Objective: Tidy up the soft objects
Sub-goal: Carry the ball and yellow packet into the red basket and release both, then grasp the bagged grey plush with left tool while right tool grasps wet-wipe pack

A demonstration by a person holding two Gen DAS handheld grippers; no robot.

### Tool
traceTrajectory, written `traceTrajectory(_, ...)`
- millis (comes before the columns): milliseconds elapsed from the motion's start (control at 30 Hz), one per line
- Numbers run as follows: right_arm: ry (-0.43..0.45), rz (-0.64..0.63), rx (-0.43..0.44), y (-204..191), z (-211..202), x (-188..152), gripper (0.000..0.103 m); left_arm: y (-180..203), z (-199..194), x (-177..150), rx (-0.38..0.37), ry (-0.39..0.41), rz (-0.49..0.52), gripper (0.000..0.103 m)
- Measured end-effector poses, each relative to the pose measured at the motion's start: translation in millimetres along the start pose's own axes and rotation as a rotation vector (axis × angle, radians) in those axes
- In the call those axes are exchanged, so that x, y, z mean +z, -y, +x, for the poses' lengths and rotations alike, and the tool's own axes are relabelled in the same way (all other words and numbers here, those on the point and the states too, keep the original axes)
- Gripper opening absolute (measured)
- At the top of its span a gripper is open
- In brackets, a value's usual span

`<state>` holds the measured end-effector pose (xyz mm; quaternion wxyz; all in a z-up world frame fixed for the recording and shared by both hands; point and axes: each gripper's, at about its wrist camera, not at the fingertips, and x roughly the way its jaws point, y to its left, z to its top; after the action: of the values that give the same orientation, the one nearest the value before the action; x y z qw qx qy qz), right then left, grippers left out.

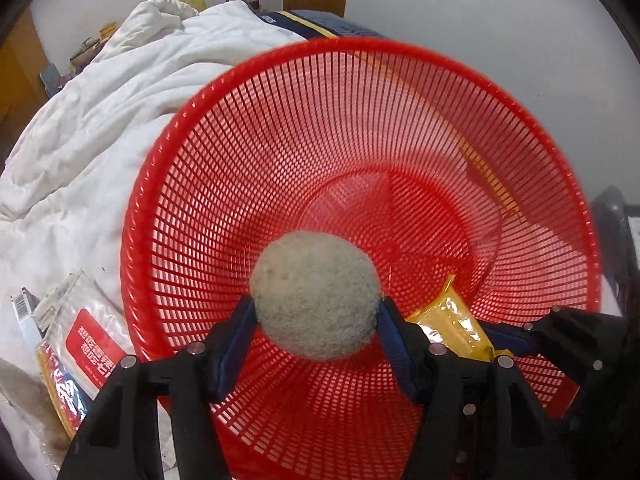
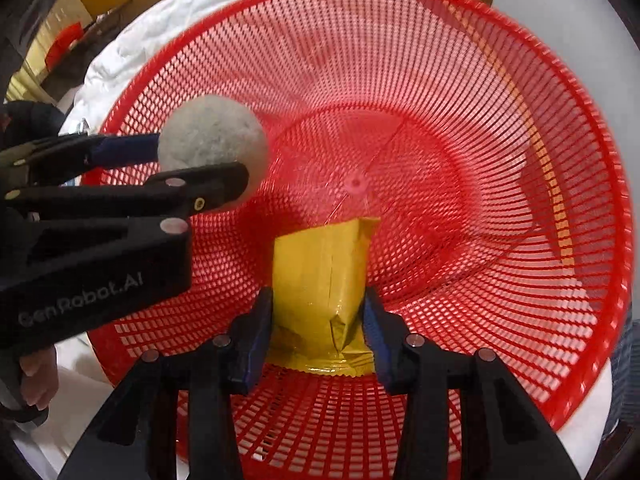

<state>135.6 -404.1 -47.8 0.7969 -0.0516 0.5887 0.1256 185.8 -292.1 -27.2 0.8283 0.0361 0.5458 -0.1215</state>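
Left gripper (image 1: 316, 316) pinching grey ball (image 1: 316, 294); right gripper (image 2: 318, 320) pinching yellow packet (image 2: 320, 280) over red basket (image 2: 480, 120).

Left wrist view: camera set behind the left gripper (image 1: 316, 320), looking steeply down along its fingers into a red mesh basket (image 1: 256, 92) at close range; the basket fills most of the frame. Left of it lie a white quilt (image 1: 92, 128) and a red-and-white packet (image 1: 86, 344). A grey fuzzy ball (image 1: 316, 296) sits near centre.

Right wrist view: camera set behind the right gripper (image 2: 318, 320), likewise facing steeply down into the basket (image 2: 460, 92), nearer still. A yellow pouch (image 2: 320, 280) sits near centre.

Shared: basket interior, ball (image 2: 212, 136), pouch (image 1: 452, 324), quilt (image 2: 132, 56). Each view catches the other gripper: the right (image 1: 504, 340) at right, the left (image 2: 208, 156) at left.
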Motion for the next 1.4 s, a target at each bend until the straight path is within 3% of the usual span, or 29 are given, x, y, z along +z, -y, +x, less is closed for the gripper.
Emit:
traceTrajectory(100, 0.011, -0.006, -0.007, -3.2, -2.4, -0.9, 0.046, 2.1, 4.5, -3.8, 0.010, -0.007, 0.015, 0.074)
traceTrajectory(200, 0.044, 0.000, -0.026, -3.5, -9.8, -0.1, 0.061, 1.3, 2.5, -4.6, -0.025, 0.017, 0.025, 0.086)
traceTrajectory(400, 0.153, 0.001, 0.014, -6.3, -34.4, 3.7, 0.064, -10.2, -24.8, -6.0, -0.154, 0.087, -0.025, 0.086)
traceTrajectory(533, 0.306, -0.030, -0.017, -26.0, -63.0, -2.1, 0.064, -38.2, -63.8, -14.7, -0.203, 0.161, -0.092, 0.088)
traceTrajectory(633, 0.419, -0.087, -0.012, -49.9, -91.1, -6.9, 0.064, -68.0, -102.7, -39.4, -0.225, 0.225, -0.159, 0.089)
traceTrajectory(733, 0.493, -0.183, 0.051, -90.8, -117.6, -12.9, 0.065, -109.5, -134.6, -69.5, -0.181, 0.285, -0.220, 0.089)
traceTrajectory(833, 0.507, -0.273, 0.118, -128.8, -131.6, -7.7, 0.069, -162.1, -152.3, -111.7, -0.135, 0.342, -0.346, 0.090)
traceTrajectory(900, 0.504, -0.322, 0.141, -157.7, -132.2, 0.8, 0.071, -196.9, -147.7, -129.8, -0.126, 0.330, -0.482, 0.090)
traceTrajectory(1000, 0.495, -0.371, 0.119, -191.8, -124.6, 4.6, 0.071, -243.0, -125.9, -152.6, -0.228, 0.289, -0.711, 0.090)
traceTrajectory(1033, 0.491, -0.379, 0.109, -203.7, -119.3, 4.5, 0.071, -246.7, -121.2, -156.3, -0.237, 0.277, -0.743, 0.090)
traceTrajectory(1133, 0.488, -0.361, 0.072, -216.9, -96.9, -3.8, 0.071, -242.4, -112.8, -159.1, -0.237, 0.251, -0.735, 0.090)
traceTrajectory(1300, 0.452, -0.379, 0.024, -210.2, -73.1, -16.7, 0.071, -235.3, -107.4, -138.1, -0.171, 0.211, -0.701, 0.088)
traceTrajectory(1367, 0.448, -0.374, 0.011, -208.1, -69.1, -18.6, 0.071, -231.7, -105.3, -126.7, -0.107, 0.197, -0.687, 0.075)
traceTrajectory(1400, 0.440, -0.369, 0.013, -207.9, -66.3, -18.7, 0.071, -233.4, -104.9, -124.0, -0.080, 0.187, -0.686, 0.059)
